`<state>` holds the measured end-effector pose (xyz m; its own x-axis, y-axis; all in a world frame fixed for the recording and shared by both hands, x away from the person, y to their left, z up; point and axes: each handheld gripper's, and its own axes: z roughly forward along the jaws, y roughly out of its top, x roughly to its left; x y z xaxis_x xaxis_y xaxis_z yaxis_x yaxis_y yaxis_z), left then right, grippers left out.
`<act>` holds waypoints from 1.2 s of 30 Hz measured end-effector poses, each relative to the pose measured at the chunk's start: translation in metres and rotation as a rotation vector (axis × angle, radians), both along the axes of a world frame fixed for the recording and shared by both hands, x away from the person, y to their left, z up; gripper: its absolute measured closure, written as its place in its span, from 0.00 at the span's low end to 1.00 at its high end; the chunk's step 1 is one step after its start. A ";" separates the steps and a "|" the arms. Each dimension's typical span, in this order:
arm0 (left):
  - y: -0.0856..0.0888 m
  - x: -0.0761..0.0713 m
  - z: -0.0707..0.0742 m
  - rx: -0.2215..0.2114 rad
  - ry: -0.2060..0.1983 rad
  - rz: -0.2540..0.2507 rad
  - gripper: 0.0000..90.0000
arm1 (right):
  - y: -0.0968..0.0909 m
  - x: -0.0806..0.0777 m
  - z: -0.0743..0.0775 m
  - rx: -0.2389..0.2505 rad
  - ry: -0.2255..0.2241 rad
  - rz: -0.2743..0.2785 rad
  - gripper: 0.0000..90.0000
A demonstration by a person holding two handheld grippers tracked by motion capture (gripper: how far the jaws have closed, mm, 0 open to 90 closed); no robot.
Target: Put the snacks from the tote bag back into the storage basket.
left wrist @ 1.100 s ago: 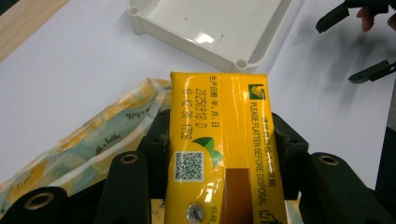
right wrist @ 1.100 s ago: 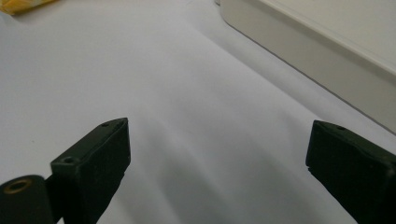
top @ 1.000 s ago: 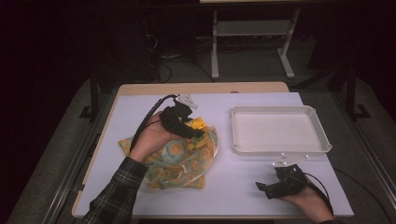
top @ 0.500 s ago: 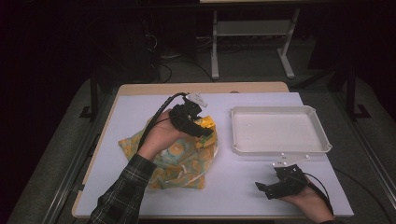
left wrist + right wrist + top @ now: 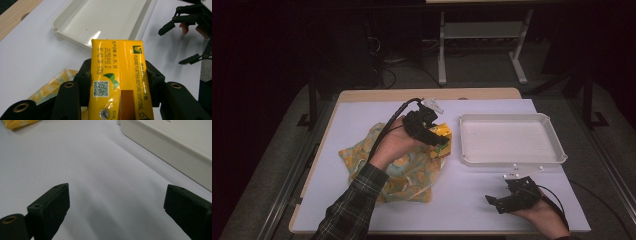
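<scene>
My left gripper (image 5: 434, 139) is shut on a yellow drink carton (image 5: 442, 133) and holds it above the right edge of a yellow, orange-patterned bag (image 5: 407, 172). In the left gripper view the carton (image 5: 117, 62) sits upright between both black jaws of that gripper (image 5: 117, 72), with the bag (image 5: 50, 87) below at the left. A white tray (image 5: 512, 161) lies just right of the carton. Near the table's front right, my right gripper (image 5: 499, 202) rests low, open, with nothing between its jaws (image 5: 116, 202).
The tray (image 5: 100, 22) holds nothing; its wall (image 5: 170, 152) stands close ahead of my right gripper. White table cover (image 5: 362, 120) spreads around the bag. A wooden table edge (image 5: 427, 94) runs along the back, with dark floor and a metal stand beyond.
My left gripper has carried the yellow carton to the right, from over the bag's middle to its right edge near the tray. My right gripper has stayed put.
</scene>
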<state>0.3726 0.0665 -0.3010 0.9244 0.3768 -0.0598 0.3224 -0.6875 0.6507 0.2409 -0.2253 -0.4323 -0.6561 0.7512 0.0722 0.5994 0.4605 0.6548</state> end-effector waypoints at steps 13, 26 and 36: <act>-0.021 0.005 -0.004 -0.017 -0.002 0.028 0.57 | 0.000 0.000 0.000 0.006 0.002 0.002 0.07; -0.045 0.009 -0.008 -0.030 -0.004 0.026 0.57 | 0.000 0.000 0.000 0.014 -0.002 0.010 0.07; -0.070 0.015 -0.012 -0.045 -0.006 0.018 0.57 | 0.000 0.000 0.000 0.021 -0.001 0.012 0.07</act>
<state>0.3871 -0.0034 -0.3127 0.9178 0.3906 -0.0719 0.3307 -0.6514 0.6829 0.2411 -0.2248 -0.4319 -0.6653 0.7414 0.0873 0.5931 0.4540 0.6649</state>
